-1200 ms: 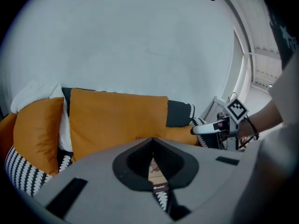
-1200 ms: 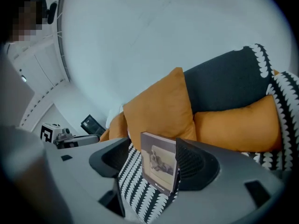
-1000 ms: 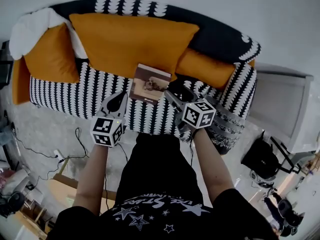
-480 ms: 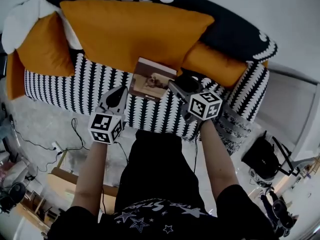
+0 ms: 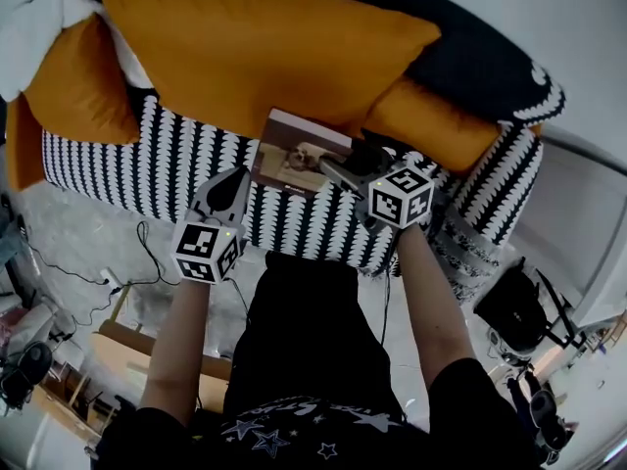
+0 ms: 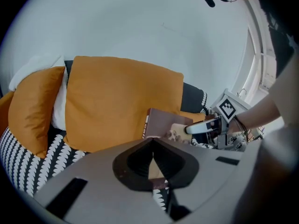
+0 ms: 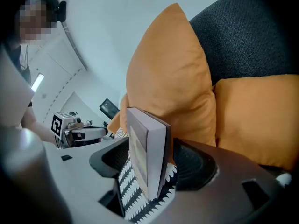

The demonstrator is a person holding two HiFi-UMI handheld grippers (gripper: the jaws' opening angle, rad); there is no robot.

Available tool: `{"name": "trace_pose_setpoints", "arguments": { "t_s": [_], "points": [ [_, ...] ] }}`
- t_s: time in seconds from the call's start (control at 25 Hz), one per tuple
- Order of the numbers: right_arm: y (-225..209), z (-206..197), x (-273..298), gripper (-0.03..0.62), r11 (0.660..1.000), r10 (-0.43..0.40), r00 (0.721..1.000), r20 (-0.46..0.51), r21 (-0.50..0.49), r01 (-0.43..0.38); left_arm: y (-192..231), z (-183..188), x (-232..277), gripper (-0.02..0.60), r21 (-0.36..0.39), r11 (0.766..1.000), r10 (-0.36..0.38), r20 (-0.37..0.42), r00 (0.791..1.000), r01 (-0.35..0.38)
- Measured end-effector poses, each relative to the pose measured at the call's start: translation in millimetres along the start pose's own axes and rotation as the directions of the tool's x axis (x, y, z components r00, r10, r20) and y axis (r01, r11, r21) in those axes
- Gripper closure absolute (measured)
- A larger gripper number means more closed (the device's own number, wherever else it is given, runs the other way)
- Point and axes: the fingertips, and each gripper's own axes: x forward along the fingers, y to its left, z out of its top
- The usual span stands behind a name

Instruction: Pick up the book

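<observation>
Sofa [image 5: 127,174], b/w patterned seat, w/ big orange cushion [image 5: 245,57] at back. Book [image 5: 299,155] seen on seat, against cushion. Right gripper [image 5: 343,169]: jaws parted, book edge straddled, not yet pinched. Left gripper [image 5: 227,192]: jaws closed, empty. Right jaws best pushed deeper, squared, closed firmly before lift.

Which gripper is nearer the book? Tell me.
Right. The right gripper has the book between its open jaws; the left gripper is shut, off the book's left side.

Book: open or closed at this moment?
Closed. In the right gripper view the book reads as one solid block, both covers together over the page edge. The head view shows only its front cover facing up.
</observation>
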Motion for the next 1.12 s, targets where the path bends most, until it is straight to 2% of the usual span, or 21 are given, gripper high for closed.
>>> {"name": "trace_pose_setpoints", "arguments": {
  "t_s": [0.24,0.52,0.84,1.12],
  "points": [
    [5,-10,-2,0.301,0.998,0.054,0.999,-0.007,-0.027,-0.054,-22,-12,3,0.574,0.001,1.0,-0.006,-0.027,1.0,0.006],
    [2,-15,10,0.307,0.999,0.04,0.999,0.005,-0.007,-0.04,-24,-26,3,0.574,-0.016,1.0,-0.003,-0.039,0.999,0.002],
    [21,-13,18,0.393,0.997,0.06,0.998,0.009,-0.05,-0.059,-18,-35,-1,0.574,0.001,1.0,0.001,-0.058,0.998,-0.001],
    [38,-5,17,0.434,0.992,0.043,0.999,0.002,-0.118,-0.042,-22,-26,-9,0.574,-0.016,1.0,0.0,-0.033,0.999,-0.001]
  ]
}}
